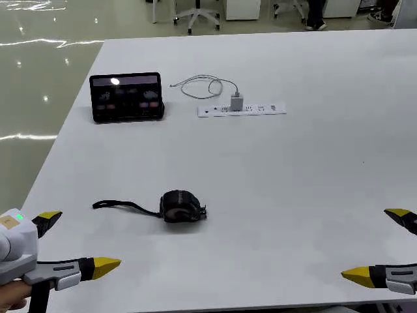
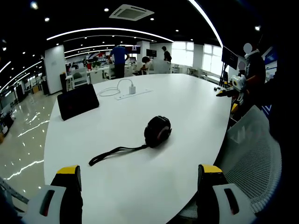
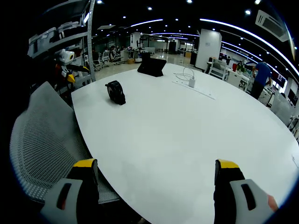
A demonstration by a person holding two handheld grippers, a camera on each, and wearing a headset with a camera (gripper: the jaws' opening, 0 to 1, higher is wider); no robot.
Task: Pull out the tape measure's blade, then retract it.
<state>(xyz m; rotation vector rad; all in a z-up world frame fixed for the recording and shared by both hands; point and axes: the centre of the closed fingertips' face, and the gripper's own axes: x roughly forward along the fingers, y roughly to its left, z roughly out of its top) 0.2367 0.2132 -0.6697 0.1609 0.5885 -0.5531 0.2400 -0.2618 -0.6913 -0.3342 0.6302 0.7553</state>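
Tape measure (image 1: pixel 181 207) lies on the white table (image 1: pixel 293 182), lower centre-left in the head view, strap (image 2: pixel 114 153) trailing left; right gripper view adds a mesh chair (image 3: pixel 42 140) at its left; left gripper (image 1: pixel 81 239) and right gripper (image 1: pixel 373 242) hover at the bottom corners, jaws wide apart, empty.
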